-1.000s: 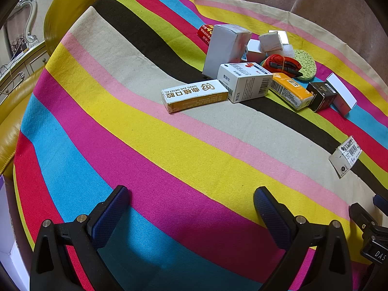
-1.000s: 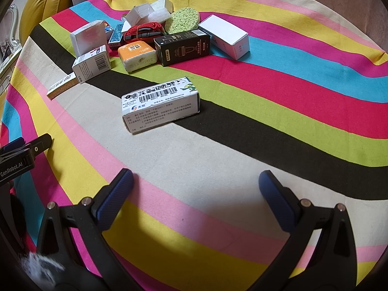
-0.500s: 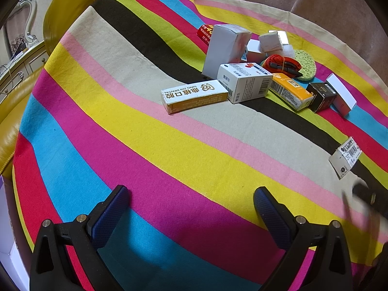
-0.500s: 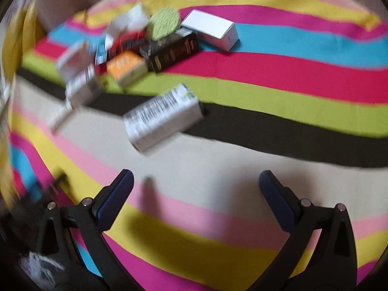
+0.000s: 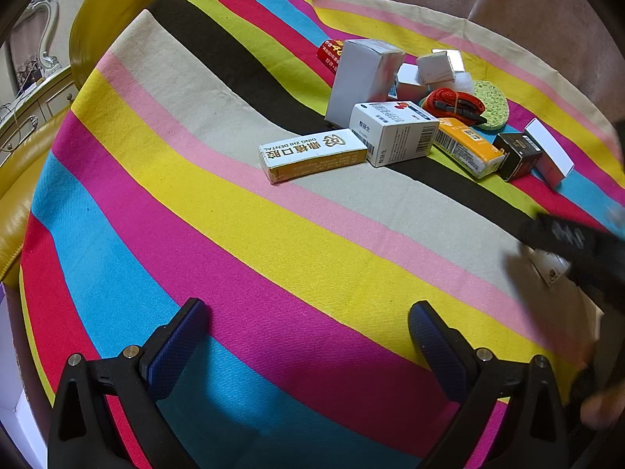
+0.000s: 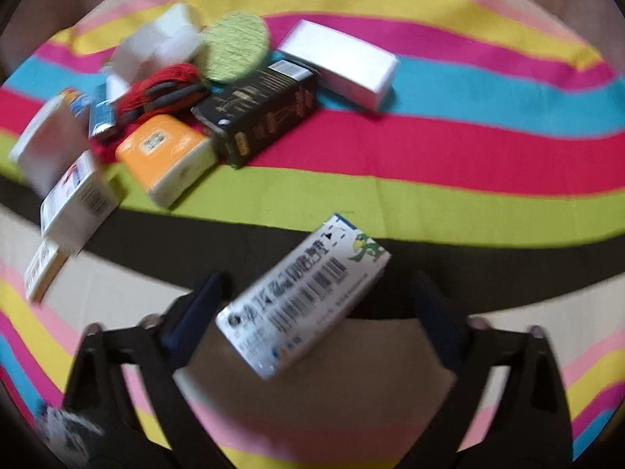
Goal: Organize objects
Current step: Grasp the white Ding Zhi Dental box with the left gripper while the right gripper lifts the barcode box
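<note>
Between our right gripper's (image 6: 316,305) closing pads lies the white barcoded cardboard box (image 6: 302,297), untouched; our left gripper (image 5: 304,336) gapes near it.

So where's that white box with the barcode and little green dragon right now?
In the right wrist view the white box lies apart from the pile, on the striped cloth between the closing fingers of the right gripper, which don't yet press it.
</note>
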`<state>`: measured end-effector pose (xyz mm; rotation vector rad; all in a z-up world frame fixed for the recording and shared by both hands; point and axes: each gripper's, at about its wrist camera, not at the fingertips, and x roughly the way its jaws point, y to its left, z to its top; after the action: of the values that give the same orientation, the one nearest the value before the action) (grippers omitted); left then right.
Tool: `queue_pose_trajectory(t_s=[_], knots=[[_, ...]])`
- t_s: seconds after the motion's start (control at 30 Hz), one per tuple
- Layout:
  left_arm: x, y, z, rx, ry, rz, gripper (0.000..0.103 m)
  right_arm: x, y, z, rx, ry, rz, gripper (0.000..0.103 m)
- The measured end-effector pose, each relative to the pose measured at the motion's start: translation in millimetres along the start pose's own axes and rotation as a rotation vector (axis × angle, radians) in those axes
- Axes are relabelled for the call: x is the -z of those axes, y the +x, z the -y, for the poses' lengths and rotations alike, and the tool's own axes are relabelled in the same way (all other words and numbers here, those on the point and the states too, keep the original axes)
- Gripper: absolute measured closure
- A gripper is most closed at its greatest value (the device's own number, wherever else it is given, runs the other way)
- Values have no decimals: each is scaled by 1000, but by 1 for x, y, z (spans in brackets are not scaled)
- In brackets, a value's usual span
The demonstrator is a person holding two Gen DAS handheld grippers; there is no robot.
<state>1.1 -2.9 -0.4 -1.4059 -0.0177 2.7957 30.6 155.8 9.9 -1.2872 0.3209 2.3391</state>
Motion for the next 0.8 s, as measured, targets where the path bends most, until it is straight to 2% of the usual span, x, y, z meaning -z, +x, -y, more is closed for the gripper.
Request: queue_pose_trajectory(t_s=[0.07,0.1,0.2,0.3,0.4,0.47,0.53,0.6,0.63,0.67,0.8], knots=[[0,0,0,0,-1,0,0,7,-10,9,-52,-74,36,63],[0,0,0,0,0,0,0,11,-13,17,-77,-103,42,66],[0,0,0,0,0,0,0,22,-19,48,-211,-158,64,66],[0,0,0,0,0,0,0,26,-19,70,-279,-203,75,66],[0,0,0,0,0,0,0,31,-21,69,-254,-227,81,65],[0,0,0,0,0,0,0,28,-17,61,-213,-252,95,55],[0,0,0,2,3,0,0,25,-10,58,-193,-272,99,53],[0,-1,0,8,14,-3,0,25,-11,55,-178,-276,106,54],[0,-1,0,13,26,-9,0,26,-11,56,-182,-274,111,63],[-2,0,0,22,42,-19,0,27,-12,56,-175,-279,122,67],[-16,9,-3,89,151,-65,0,28,-12,57,-167,-282,129,67]])
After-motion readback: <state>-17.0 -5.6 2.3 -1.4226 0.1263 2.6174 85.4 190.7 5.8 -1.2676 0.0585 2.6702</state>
